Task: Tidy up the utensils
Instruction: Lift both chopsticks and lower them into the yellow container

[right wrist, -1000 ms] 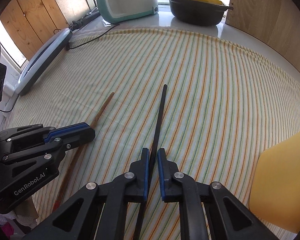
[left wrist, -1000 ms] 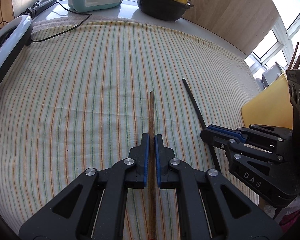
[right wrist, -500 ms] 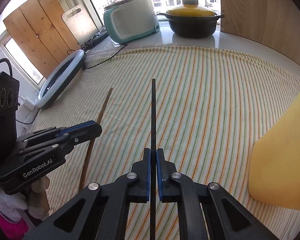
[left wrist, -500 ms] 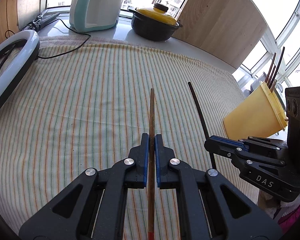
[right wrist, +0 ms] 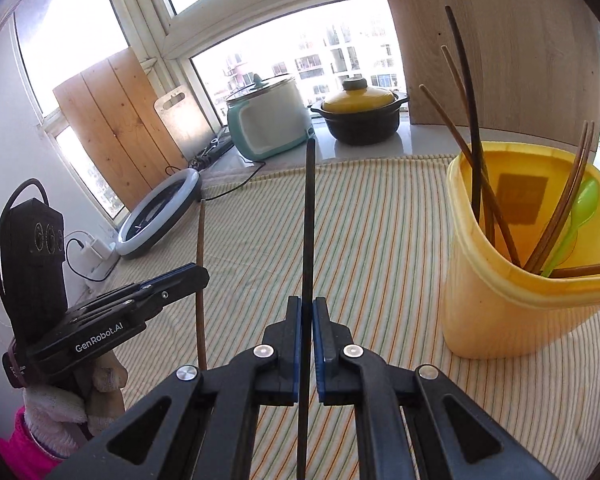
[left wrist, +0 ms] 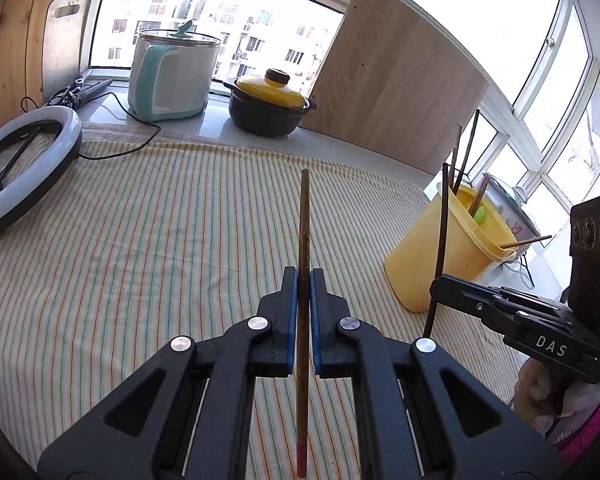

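Left gripper: jaws clamped on a brown wooden chopstick with a red end. The stick runs along the finger axis, tip toward 12 o'clock, red end at 6 o'clock below the blue pads, lifted clear of the striped green-and-orange tablecloth.

Right gripper: jaws closed tight on a thin black chopstick, held lengthwise between the pads, tip at 12 o'clock. In the left wrist view the same black stick stands nearly upright at 3 o'clock, in front of the holder's left side.

Yellow plastic utensil holder: upright on the cloth, at 2–3 o'clock from the right gripper, near but apart from the black stick. Contents: several brown chopsticks, one dark stick, and a light green plastic spoon, all leaning on the rim.

Left gripper appears in the right wrist view at 9 o'clock, its brown stick near vertical.

Background, 11–1 o'clock, on the grey sill: teal-and-white rice cooker, black clay pot with yellow lid, pale wooden board. White ring light lies at 9–10 o'clock on the cloth edge.
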`<action>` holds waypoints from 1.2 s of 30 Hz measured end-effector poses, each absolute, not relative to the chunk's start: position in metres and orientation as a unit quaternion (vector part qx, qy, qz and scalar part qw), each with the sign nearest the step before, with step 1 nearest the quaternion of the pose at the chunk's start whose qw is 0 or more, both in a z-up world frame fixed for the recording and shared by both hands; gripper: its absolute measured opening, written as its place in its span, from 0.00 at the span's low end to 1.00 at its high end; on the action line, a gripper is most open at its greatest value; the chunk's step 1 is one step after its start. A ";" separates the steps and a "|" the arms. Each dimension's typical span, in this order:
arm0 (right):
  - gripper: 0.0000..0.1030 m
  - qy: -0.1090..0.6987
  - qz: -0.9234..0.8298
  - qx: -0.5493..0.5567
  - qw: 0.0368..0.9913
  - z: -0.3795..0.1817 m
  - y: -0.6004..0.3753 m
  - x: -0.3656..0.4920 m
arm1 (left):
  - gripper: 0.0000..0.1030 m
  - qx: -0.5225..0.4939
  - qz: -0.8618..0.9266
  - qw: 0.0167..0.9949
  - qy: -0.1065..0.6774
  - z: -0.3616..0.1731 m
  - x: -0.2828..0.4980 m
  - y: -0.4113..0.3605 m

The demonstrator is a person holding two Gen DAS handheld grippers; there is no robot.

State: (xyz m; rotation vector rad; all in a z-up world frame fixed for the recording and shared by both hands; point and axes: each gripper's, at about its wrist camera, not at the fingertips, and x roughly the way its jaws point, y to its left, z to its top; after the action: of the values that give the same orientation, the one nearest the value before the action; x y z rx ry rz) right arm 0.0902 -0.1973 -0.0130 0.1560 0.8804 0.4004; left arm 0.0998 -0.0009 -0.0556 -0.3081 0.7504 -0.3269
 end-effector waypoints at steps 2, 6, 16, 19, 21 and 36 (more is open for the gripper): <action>0.03 0.409 0.191 0.082 0.889 -0.006 -0.203 0.083 | 0.04 -0.150 -0.162 0.910 0.351 -0.047 0.093 -0.006; 0.03 0.381 0.188 0.086 0.901 0.009 -0.213 0.070 | 0.04 -0.160 -0.176 0.913 0.331 -0.032 0.083 -0.012; 0.03 0.330 0.177 0.088 0.923 0.046 -0.238 0.055 | 0.04 -0.149 -0.207 0.923 0.289 0.009 0.072 -0.028; 0.03 0.315 0.174 0.092 0.928 0.058 -0.245 0.054 | 0.04 -0.145 -0.212 0.926 0.277 0.019 0.072 -0.033; 0.03 0.306 0.173 0.102 0.930 0.066 -0.251 0.052 | 0.04 -0.147 -0.215 0.927 0.270 0.025 0.072 -0.035; 0.03 0.239 0.140 0.126 0.953 0.124 -0.305 0.045 | 0.04 -0.142 -0.248 0.935 0.209 0.076 0.082 -0.064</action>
State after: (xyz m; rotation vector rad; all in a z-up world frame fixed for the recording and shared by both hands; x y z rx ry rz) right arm 0.0447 -0.3053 0.1242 0.2560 0.4854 0.2837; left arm 0.0825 -0.0638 0.0758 -0.2903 0.4276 -0.5066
